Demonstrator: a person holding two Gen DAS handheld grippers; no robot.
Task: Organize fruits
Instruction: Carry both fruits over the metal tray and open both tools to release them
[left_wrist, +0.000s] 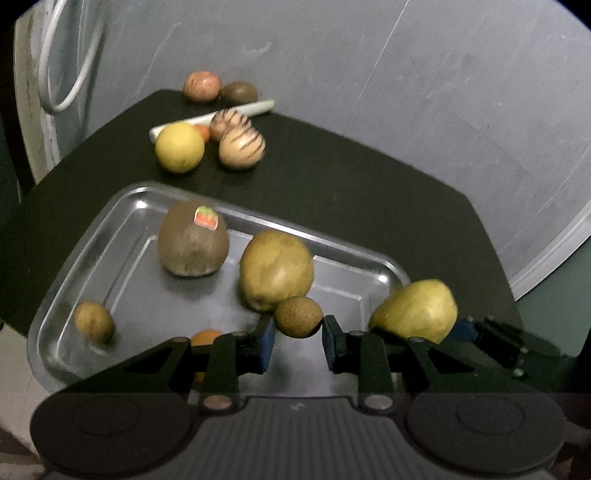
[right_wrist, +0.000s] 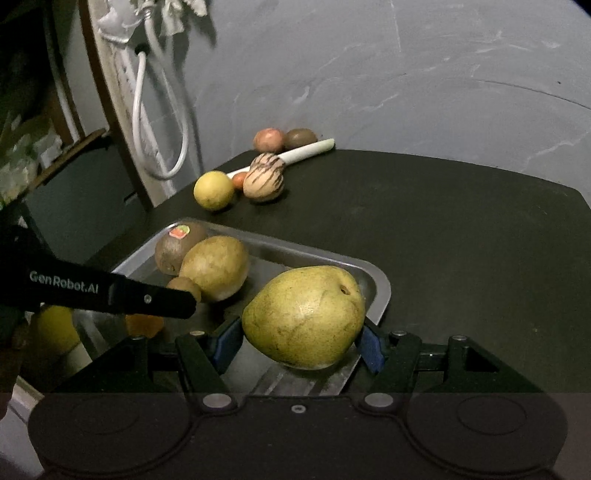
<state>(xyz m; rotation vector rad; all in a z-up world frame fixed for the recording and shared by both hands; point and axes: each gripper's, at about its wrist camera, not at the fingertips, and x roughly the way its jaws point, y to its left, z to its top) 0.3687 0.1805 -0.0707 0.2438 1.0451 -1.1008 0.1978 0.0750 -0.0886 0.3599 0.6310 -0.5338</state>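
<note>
A steel tray (left_wrist: 122, 229) on the dark table holds a stickered kiwi (left_wrist: 192, 240), a pear (left_wrist: 276, 269), a small brown fruit (left_wrist: 94, 321) and an orange fruit (left_wrist: 205, 338). My left gripper (left_wrist: 297, 341) is shut on a small brown speckled fruit (left_wrist: 297, 316) above the tray. My right gripper (right_wrist: 301, 343) is shut on a green pear (right_wrist: 304, 317) over the tray's right end (right_wrist: 380, 291); this pear shows in the left wrist view (left_wrist: 415, 310) too. The left gripper's arm (right_wrist: 110, 293) crosses the right wrist view.
At the table's far side lie a yellow citrus (left_wrist: 180, 147), two striped melons (left_wrist: 242, 147), a small orange fruit (left_wrist: 203, 132), a leek stalk (left_wrist: 255, 107), a reddish fruit (left_wrist: 202, 86) and a kiwi (left_wrist: 240, 92). Grey wall (left_wrist: 369, 74) behind; white cable (right_wrist: 147, 122) at left.
</note>
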